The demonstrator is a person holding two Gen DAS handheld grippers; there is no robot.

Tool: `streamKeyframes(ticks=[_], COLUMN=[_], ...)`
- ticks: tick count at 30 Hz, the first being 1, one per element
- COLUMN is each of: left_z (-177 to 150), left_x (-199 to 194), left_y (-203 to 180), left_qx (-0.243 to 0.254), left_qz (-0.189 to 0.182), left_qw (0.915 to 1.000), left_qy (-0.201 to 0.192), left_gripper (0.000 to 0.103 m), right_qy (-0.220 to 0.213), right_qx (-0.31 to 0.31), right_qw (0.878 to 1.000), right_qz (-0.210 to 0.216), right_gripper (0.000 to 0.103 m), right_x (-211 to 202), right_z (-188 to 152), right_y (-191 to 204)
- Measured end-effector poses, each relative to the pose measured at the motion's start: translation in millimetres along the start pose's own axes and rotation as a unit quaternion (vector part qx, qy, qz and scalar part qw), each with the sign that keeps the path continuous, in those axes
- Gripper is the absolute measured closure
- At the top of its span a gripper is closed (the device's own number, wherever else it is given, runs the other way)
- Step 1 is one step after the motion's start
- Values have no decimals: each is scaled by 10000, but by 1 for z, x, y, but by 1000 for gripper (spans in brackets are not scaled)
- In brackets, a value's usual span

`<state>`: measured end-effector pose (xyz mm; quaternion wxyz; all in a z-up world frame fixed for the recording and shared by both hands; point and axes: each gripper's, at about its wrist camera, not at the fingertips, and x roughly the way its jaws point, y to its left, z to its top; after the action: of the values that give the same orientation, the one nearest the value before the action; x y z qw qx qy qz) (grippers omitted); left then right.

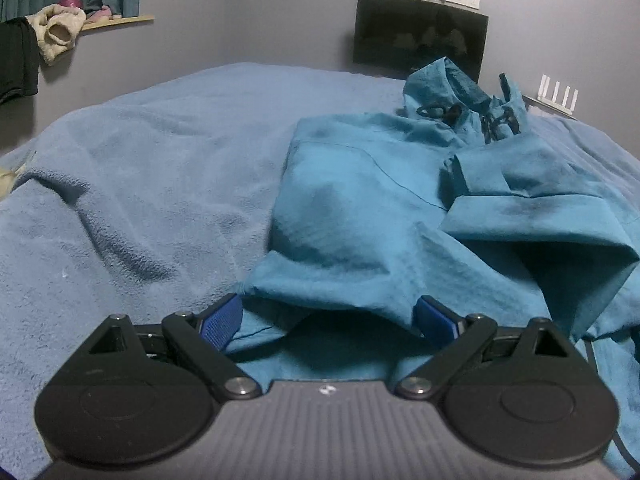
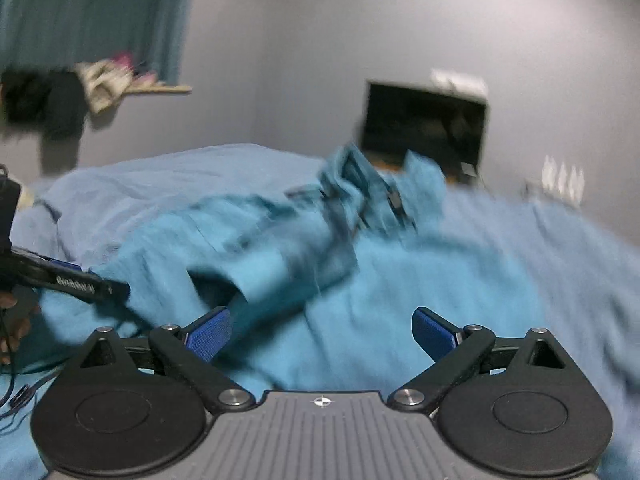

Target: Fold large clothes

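Observation:
A teal hooded jacket [image 1: 380, 200] lies partly folded on a bed covered by a light blue blanket [image 1: 160, 160], its hood and black drawcords [image 1: 496, 120] at the far end. A sleeve is folded across the body. My left gripper [image 1: 328, 304] is open at the jacket's near hem, and the cloth edge lies loosely between its blue pads [image 1: 220, 320]. In the blurred right wrist view, my right gripper [image 2: 320, 316] is open just over the jacket [image 2: 360, 300], gripping nothing. The left gripper [image 2: 80, 280] shows at that view's left edge, beside a hand [image 2: 12, 320].
A black monitor [image 1: 420, 36] leans on the grey wall behind the bed, with a white router [image 1: 558, 94] to its right. A wooden shelf [image 1: 120, 22] at upper left holds crumpled cloth items, with dark fabric [image 1: 16, 60] hanging beside it. The blanket's left half is bare.

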<state>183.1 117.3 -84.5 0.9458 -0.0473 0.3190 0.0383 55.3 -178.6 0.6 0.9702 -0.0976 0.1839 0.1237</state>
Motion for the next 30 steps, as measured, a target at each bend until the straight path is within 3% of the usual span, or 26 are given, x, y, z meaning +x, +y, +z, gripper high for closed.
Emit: streamKeyframes(ticks=[4,6,8,12,13,15,19,23,25,29,30], left_z=[0,-1,-1,-1,-1,-1,-1,-1,-2,-3,-4], left_x=[2,-2,-5,-4,-4,-3,-2,-2,-2,-1,-1], left_y=[0,4,6,10,9,9,8,4,2,-2,-2], left_qx=[-2,-41,-82,-153,-149,-137,-116,-36,7,102,118], left_qz=[-55,-88,-122,-170,-181,-220,-235,-232,-240,-180,-178], left_qw=[10000,10000,9999,9997,9997,9996,9996,9997,9996,9997,9997], left_qy=[-5,8,28,79,86,96,117,114,123,151,150], left_gripper=[9,9,9,9,9,9,9,9,9,9,9], right_qy=[-92,262,646,1218,1229,1114,676,591,688,879,881], right_qx=[-818,-1286,-1579,-2322,-2566,-2789,-1893,-67,1178,2772,3086], right_qw=[9962,9908,9846,9648,9587,9534,9762,9901,9828,9516,9429], right_qz=[296,327,383,198,49,-300,-812,-1269,-1248,-996,-898], right_gripper=[15,35,47,55,62,88,93,92,90,58,57], right_x=[29,56,81,122,127,128,107,80,64,47,47], right_z=[40,50,51,39,34,28,35,28,8,-44,-56], right_y=[41,63,80,107,112,110,70,-9,-53,-106,-117])
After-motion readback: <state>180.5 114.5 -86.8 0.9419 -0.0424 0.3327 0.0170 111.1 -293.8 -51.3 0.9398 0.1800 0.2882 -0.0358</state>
